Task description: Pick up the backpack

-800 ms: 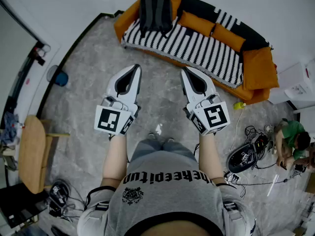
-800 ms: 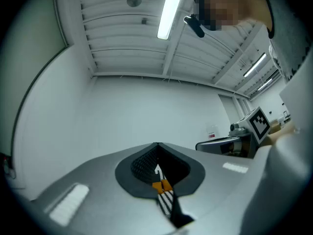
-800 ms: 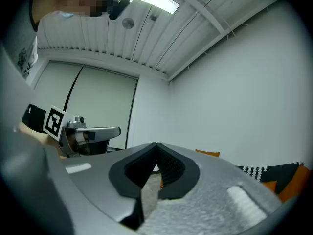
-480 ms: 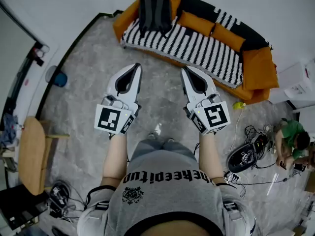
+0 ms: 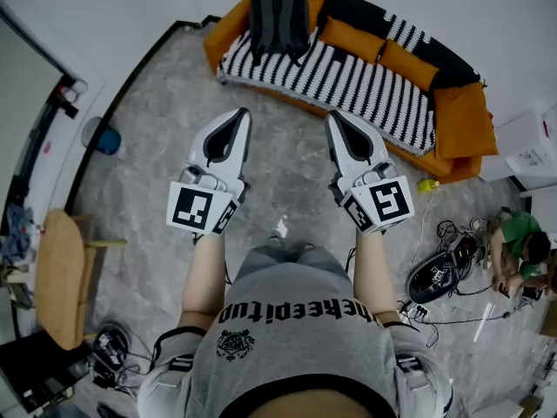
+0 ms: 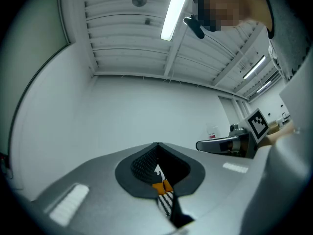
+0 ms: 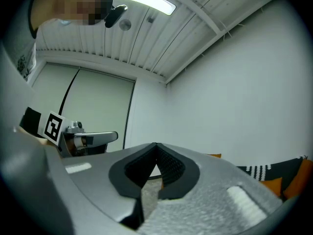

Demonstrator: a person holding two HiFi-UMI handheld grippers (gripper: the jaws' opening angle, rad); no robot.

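Observation:
A dark grey backpack (image 5: 278, 17) stands upright at the left end of the orange and striped sofa (image 5: 365, 81), at the top of the head view. My left gripper (image 5: 242, 113) and right gripper (image 5: 331, 115) are held side by side over the grey floor, well short of the sofa, both pointing toward it. Each has its jaws shut with nothing between them. In the left gripper view the gripper's tips (image 6: 157, 144) meet, with a sliver of the striped sofa below them. The right gripper (image 7: 156, 144) is likewise shut and empty.
A wooden chair (image 5: 59, 277) stands at the left. A person in green (image 5: 513, 246) sits on the floor at the right among cables and a dark helmet-like object (image 5: 439, 277). A yellow object (image 5: 424, 185) lies beside the sofa. A blue item (image 5: 108, 139) sits near the left wall.
The view has shifted slightly toward the sofa; the right gripper has drifted a little right and down in frame. Both grippers remain shut.

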